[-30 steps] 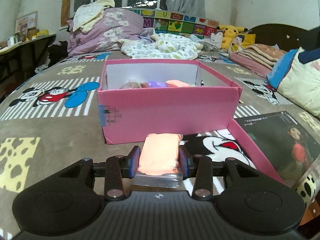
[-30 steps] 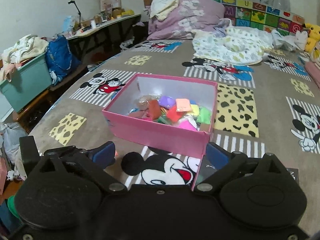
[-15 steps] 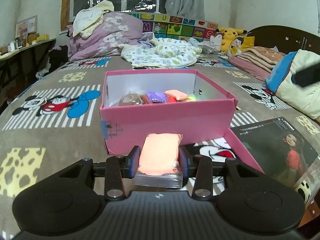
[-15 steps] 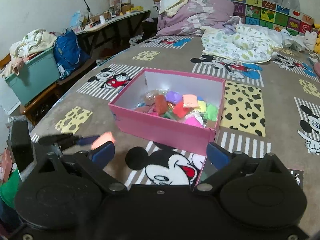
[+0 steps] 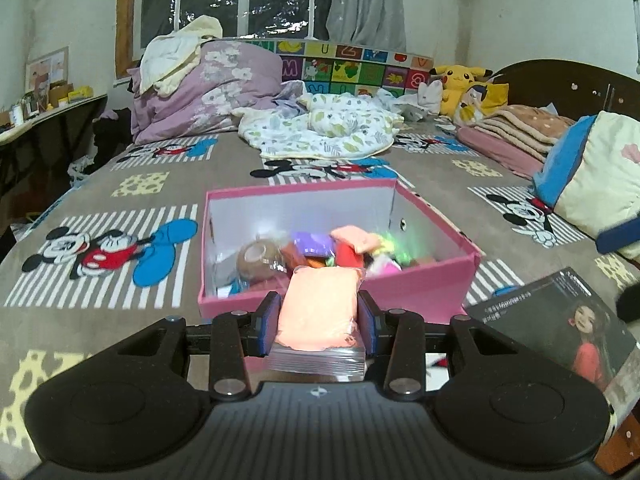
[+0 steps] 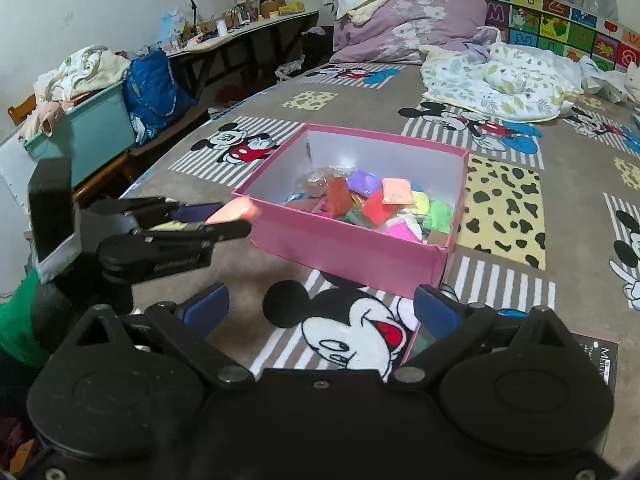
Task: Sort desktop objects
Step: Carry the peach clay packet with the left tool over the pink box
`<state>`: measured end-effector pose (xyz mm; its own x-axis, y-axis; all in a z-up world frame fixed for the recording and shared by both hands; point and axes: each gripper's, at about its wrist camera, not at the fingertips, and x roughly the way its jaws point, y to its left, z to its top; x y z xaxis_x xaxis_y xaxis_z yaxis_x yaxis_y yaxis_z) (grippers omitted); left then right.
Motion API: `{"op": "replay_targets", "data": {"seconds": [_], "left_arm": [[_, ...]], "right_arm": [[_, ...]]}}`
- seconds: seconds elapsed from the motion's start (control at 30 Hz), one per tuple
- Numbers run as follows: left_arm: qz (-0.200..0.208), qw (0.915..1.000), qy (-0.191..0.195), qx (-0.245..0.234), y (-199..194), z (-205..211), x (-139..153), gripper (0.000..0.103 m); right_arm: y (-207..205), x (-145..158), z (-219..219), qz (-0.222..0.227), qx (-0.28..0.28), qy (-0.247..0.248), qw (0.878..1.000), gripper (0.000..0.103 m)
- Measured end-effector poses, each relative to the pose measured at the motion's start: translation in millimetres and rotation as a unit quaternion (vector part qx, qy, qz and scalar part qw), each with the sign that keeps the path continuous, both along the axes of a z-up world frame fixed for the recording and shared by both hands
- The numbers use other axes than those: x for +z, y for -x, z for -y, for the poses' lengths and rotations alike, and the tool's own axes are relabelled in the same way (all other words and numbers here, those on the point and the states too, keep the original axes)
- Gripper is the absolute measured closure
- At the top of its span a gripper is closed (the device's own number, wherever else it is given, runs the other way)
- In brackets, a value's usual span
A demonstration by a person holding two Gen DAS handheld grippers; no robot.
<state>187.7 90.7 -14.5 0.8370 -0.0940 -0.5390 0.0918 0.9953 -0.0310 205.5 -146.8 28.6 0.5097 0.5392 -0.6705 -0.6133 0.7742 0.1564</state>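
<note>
My left gripper (image 5: 318,316) is shut on a peach clay packet (image 5: 320,308) in a clear bag and holds it up at the near wall of the pink box (image 5: 424,280). The box holds several coloured clay packets (image 5: 344,246). In the right wrist view the left gripper (image 6: 224,218) shows from the side with the peach packet (image 6: 236,212) at the left rim of the pink box (image 6: 344,252). My right gripper (image 6: 320,312) is open and empty, low over the Mickey blanket in front of the box.
The box lid with a woman's picture (image 5: 560,320) lies right of the box. Piled bedding (image 5: 320,128) and pillows (image 5: 592,176) lie on the far and right sides of the bed. A desk and a teal bin (image 6: 80,132) stand left of the bed.
My left gripper has risen and moved forward with the peach packet, from in front of the box wall to its rim. The right gripper has pulled back a little and stays open.
</note>
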Motion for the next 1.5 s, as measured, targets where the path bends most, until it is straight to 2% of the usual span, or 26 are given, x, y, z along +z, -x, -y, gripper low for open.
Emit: {"op": "replay_targets", "data": {"seconds": [0.33, 0.53, 0.77, 1.0, 1.3, 1.5], "left_arm": [[-0.008, 0.9998, 0.005, 0.018, -56, -11, 23, 0.064], [-0.020, 0.9991, 0.004, 0.036, -89, -15, 24, 0.064], [-0.047, 0.9972, 0.011, 0.057, -127, -20, 15, 0.064], [-0.091, 0.9932, 0.032, 0.066, -167, -28, 2, 0.064], [-0.141, 0.9864, 0.040, 0.075, -214, -28, -18, 0.064], [-0.176, 0.9814, 0.020, 0.075, -241, -18, -35, 0.064]], "right_arm": [[-7, -8, -2, 0.004, 0.001, 0.018, 1.000, 0.002], [-14, -11, -3, -0.002, 0.002, 0.019, 1.000, 0.002], [-19, -10, -3, -0.001, -0.013, 0.007, 1.000, 0.002], [-25, -12, -5, -0.017, -0.025, -0.006, 1.000, 0.002], [-29, -16, -5, -0.064, -0.039, -0.043, 0.996, 0.001], [-27, -17, -6, -0.067, -0.034, -0.046, 0.996, 0.001]]}}
